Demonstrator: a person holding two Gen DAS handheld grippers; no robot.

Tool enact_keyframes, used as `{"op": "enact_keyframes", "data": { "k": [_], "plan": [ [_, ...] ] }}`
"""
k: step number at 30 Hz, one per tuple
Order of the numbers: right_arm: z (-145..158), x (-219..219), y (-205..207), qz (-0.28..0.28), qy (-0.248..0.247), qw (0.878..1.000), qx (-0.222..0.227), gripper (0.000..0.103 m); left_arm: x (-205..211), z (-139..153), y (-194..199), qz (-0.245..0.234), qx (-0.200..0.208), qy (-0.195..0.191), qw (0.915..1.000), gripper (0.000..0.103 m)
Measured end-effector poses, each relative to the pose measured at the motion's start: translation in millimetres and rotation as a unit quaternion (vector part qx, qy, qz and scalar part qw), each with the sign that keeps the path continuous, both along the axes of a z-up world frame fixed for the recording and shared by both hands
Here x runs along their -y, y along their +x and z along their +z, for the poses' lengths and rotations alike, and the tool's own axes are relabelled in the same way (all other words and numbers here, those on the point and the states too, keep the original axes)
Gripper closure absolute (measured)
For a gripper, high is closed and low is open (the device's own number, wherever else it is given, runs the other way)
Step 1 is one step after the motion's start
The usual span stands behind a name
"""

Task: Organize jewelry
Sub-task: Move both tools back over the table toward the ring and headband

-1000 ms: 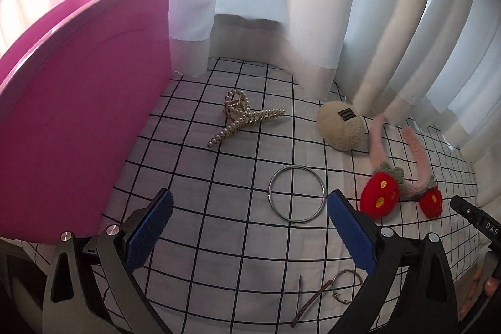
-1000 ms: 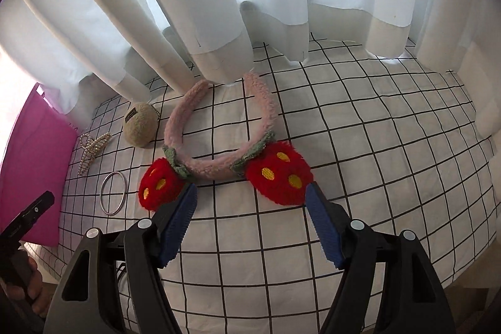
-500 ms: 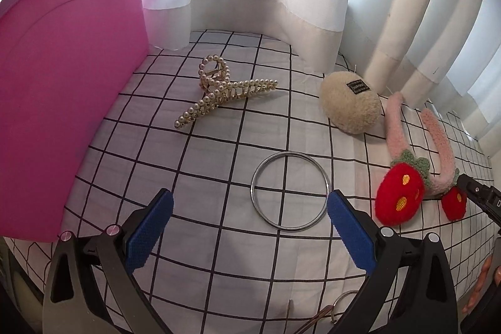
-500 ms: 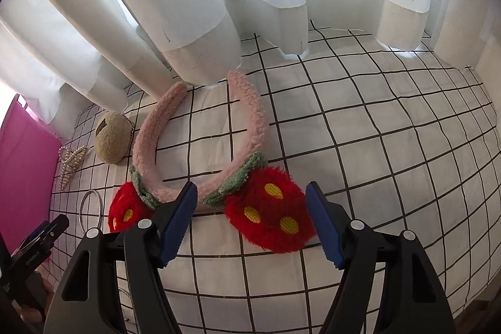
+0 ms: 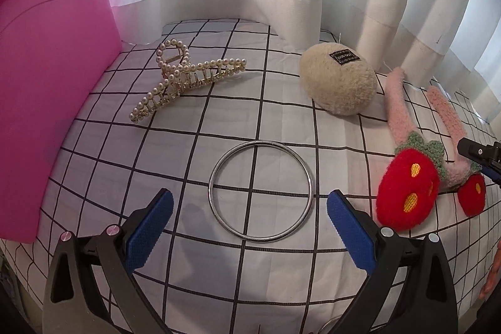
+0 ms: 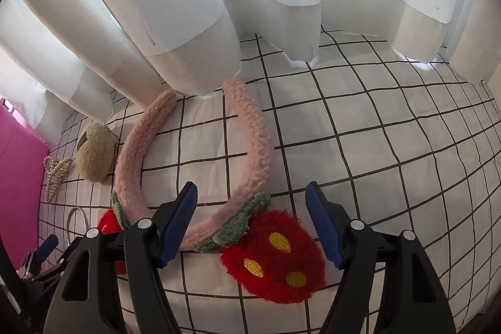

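A silver bangle (image 5: pixel 260 191) lies flat on the checked cloth, between the open blue pads of my left gripper (image 5: pixel 250 210), which hovers just over its near half. Behind it rest a pearl hair claw (image 5: pixel 184 77) and a fuzzy beige clip (image 5: pixel 339 80). A pink plush headband (image 6: pixel 253 143) with red strawberry pompoms (image 6: pixel 275 259) lies to the right. My right gripper (image 6: pixel 252 204) stands open above the headband's right arm, near the larger pompom, with nothing pressed between the pads. The headband (image 5: pixel 404 127) also shows at the right of the left wrist view.
A pink box (image 5: pixel 47 89) stands at the left, close to the hair claw. White curtains (image 6: pixel 219 5) hang along the back edge of the cloth. A small ring (image 5: pixel 328 326) peeks out at the bottom of the left wrist view.
Both grippers have come lower and closer to the cloth. The bangle now sits between the left pads, and the headband's right arm between the right pads. Both stay open.
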State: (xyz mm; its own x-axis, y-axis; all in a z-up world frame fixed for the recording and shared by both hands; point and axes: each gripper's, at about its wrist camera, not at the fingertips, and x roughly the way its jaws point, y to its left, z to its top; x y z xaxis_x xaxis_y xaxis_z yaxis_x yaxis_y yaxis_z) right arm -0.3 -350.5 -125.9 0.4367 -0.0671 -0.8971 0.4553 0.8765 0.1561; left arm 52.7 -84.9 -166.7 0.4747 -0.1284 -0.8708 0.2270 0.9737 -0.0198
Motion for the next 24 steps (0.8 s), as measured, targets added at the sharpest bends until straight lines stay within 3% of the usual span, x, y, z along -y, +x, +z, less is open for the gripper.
{"op": "enact_keyframes", "data": {
  "k": [11,20,24],
  "plan": [
    [-15.7,6.8,11.7,0.001,-0.012,1.0,-0.022,0.035,-1.2,-9.9,8.9,0.01,-0.001,0.005,0.9999,0.006],
    [-24.3,-8.4,25.0,0.034,-0.088,0.994,-0.046,0.033,2.5,-10.3,6.3,0.018,0.013,0.007,0.9997,0.006],
    [-26.3,-8.3,25.8,0.033,-0.093,0.994,-0.038,0.033,3.3,-10.2,6.5,0.021,0.009,0.009,0.9997,0.006]
  ]
}}
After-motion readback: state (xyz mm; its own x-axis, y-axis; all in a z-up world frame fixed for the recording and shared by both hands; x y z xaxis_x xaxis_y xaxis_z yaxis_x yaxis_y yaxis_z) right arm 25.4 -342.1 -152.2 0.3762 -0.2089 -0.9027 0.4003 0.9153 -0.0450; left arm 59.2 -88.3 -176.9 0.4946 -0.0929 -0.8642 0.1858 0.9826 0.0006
